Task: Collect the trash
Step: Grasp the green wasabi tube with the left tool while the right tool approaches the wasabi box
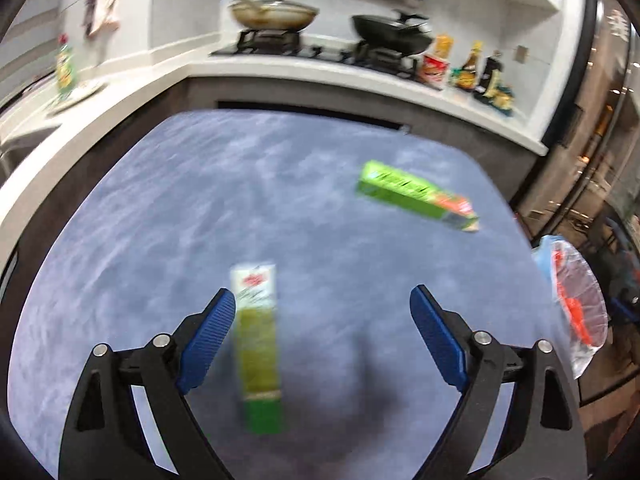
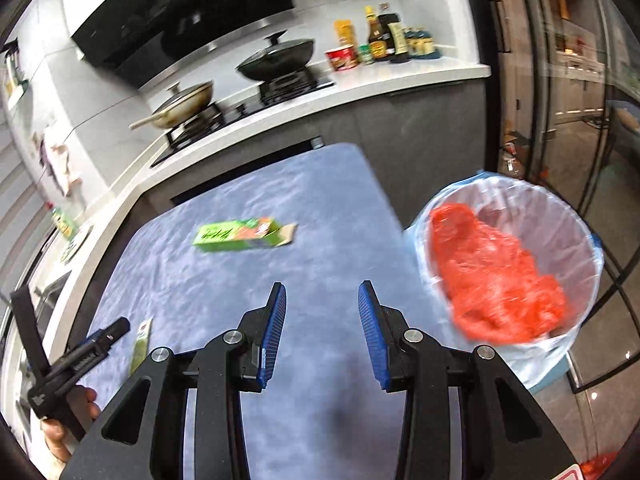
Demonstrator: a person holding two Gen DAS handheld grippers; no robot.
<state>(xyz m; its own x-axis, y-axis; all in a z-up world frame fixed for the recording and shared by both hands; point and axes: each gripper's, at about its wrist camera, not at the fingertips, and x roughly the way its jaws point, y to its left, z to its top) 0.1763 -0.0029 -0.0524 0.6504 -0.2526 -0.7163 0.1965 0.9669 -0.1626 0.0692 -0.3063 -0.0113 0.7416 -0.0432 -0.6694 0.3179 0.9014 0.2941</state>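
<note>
Left wrist view: left gripper (image 1: 322, 302), jaws wide apart, holding nothing, above the blue-covered counter (image 1: 160, 208). Item one: tall green-and-white carton (image 1: 258, 344), blurred, lying on the counter just beside the left blue pad. Item two: green carton (image 1: 416, 196), lying farther off, toward the right edge.

Right wrist view: right gripper (image 2: 322, 300), jaws apart, holding nothing, over the bare counter surface. Item three: lined trash bin (image 2: 560, 216) beside the counter's right edge, containing crumpled red plastic (image 2: 496, 276). Background: stove with two lidded pans (image 2: 276, 58).
</note>
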